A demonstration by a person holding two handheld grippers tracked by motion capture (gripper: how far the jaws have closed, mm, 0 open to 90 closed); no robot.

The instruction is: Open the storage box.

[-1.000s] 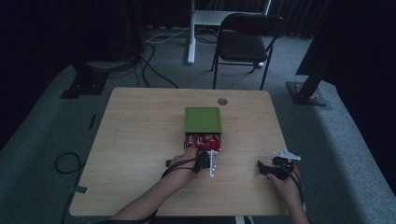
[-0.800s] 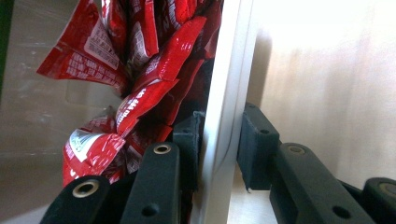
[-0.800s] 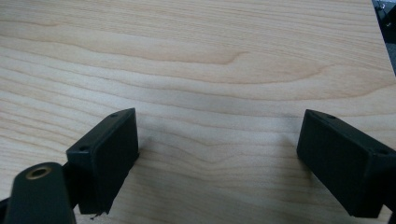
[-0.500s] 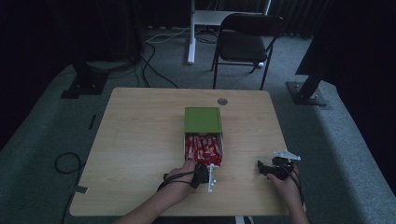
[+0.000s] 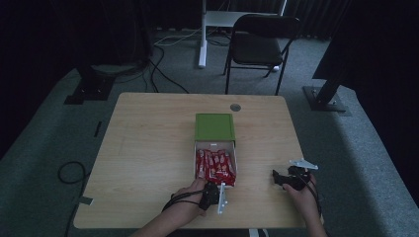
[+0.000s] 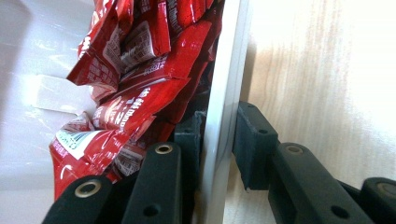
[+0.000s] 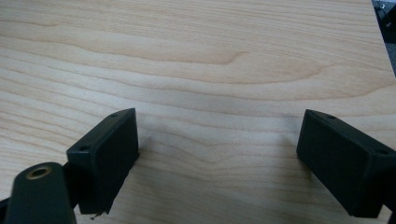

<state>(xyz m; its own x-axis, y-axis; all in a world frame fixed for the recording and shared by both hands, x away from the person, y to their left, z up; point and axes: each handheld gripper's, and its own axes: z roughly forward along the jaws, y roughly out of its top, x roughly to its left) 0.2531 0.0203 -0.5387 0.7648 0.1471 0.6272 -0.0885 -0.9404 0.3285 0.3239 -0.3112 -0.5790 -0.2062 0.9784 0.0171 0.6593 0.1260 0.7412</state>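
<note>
From the high view, I have my left gripper (image 5: pixel 213 193) at the near end of the white sliding tray (image 5: pixel 234 168) that sticks out of the green box sleeve (image 5: pixel 214 127) in the middle of the pale wooden table (image 5: pixel 148 158). The tray is drawn out toward me and shows its load of red foil snack packets (image 5: pixel 214 165). Holding it by the front wall makes sense, I judge, since that is the one edge I can pinch and pull along the sleeve. My right gripper (image 5: pixel 282 178) rests on the table well apart to the right, out of the tray's path.

In the left gripper view, my left gripper (image 6: pixel 212 135) is clamped narrowly on the thin white tray wall (image 6: pixel 229 93), one jaw inside against the red packets (image 6: pixel 135 84) and the other outside over the bare wood (image 6: pixel 322 70). The packets crowd right up to the wall, so the inner jaw has little room.

In the right gripper view, my right gripper (image 7: pixel 219 154) stands wide, nothing between its jaws, with only the wood grain of the table (image 7: pixel 210 56) beneath it. I take it as waiting, ready to steady the sleeve if needed.
</note>
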